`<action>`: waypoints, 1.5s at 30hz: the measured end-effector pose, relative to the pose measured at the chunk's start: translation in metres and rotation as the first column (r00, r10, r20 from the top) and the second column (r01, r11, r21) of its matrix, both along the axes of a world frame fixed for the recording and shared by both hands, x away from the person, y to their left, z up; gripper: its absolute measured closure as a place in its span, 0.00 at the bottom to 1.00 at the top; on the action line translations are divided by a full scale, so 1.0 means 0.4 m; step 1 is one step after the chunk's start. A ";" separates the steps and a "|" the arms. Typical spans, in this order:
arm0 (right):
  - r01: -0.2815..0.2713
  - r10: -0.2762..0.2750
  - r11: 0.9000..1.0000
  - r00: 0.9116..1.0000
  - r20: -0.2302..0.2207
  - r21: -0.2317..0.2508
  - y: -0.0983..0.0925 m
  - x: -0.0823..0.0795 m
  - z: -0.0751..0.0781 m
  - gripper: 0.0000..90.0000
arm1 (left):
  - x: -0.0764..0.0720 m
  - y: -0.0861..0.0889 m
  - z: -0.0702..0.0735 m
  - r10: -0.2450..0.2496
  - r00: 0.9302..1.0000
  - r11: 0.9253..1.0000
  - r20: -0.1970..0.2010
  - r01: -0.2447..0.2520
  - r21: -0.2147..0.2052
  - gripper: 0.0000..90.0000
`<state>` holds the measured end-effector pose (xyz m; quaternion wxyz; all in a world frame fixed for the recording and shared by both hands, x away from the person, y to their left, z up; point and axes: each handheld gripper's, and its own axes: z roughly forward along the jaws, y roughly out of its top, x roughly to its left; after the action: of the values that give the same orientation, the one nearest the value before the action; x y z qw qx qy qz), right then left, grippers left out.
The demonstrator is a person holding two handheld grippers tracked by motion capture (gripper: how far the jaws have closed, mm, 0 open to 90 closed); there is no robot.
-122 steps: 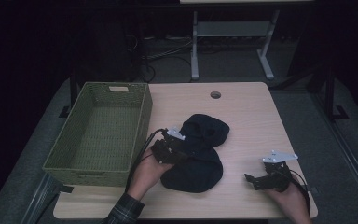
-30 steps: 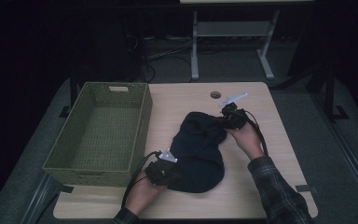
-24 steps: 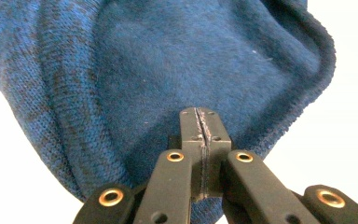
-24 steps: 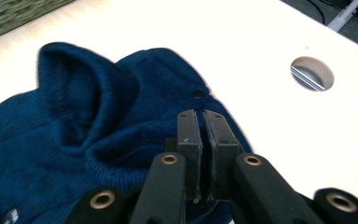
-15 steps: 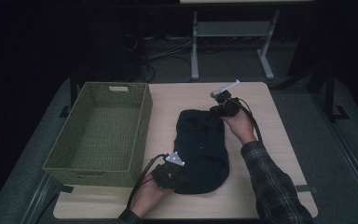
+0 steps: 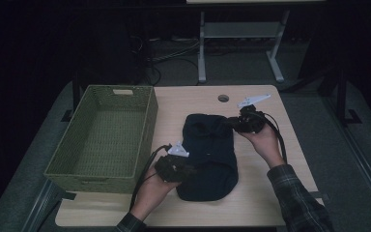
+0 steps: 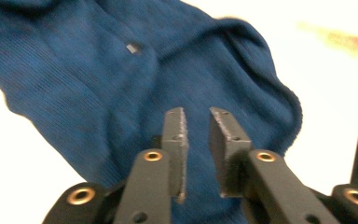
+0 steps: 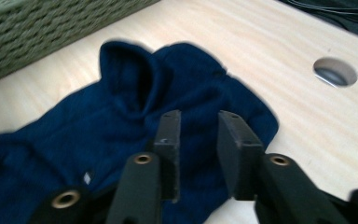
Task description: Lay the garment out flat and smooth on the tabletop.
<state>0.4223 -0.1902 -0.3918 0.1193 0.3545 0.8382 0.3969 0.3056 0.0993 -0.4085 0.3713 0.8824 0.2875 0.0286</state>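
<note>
- The garment [image 6: 208, 157] is a dark blue ribbed knit, so it should be light, limp and easy to bunch; nothing about it looks fragile or slippery.
- Judged from its softness, it will sag and unfold if lifted by one point, so two grips at opposite ends should serve best.
- Good places to take hold look like the thick rolled hem seen in the left gripper view [image 7: 289, 100] and the doubled edge at the far end by the raised fold [image 8: 126, 79].
- Looks: deep blue, fine ribs running lengthwise, a small pale tag or button [image 7: 131, 48] on its face, laid out as a long rounded strip with soft wrinkles.
- Place: it lies flat on the table [image 6: 183, 104], just right of the basket [image 6: 101, 140] and apart from it, its long side roughly parallel to the basket's wall.
- The left gripper [image 6: 186, 170] sits at the garment's near end, just off the basket's near right corner; its jaws have just been opening and stand a narrow gap apart, with cloth below them but nothing pinched.
- The right gripper [image 6: 227, 123] is at the garment's far end, farther from the basket; its jaws have also just been opening, stand slightly apart and hold nothing, the cloth lying beneath them.
</note>
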 end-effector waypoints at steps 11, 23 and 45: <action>-0.024 0.023 0.999 0.999 -0.048 -0.023 -0.024 -0.033 -0.086 0.97 | 0.165 -0.026 -0.003 0.150 0.988 0.987 0.025 -0.151 0.045 1.00; -0.028 0.021 0.998 0.994 -0.112 -0.061 0.002 -0.007 -0.165 1.00 | 0.286 -0.044 -0.096 0.241 0.970 0.953 0.011 -0.239 0.185 1.00; -0.012 0.001 0.995 0.994 -0.113 -0.096 -0.057 -0.078 -0.183 1.00 | 0.219 -0.076 -0.125 0.136 0.989 0.988 -0.053 -0.132 0.081 1.00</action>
<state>0.3909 -0.2128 -0.4649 0.0876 0.3674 0.8630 0.3355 0.3932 0.0687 -0.4583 0.3256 0.8753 0.3555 0.0388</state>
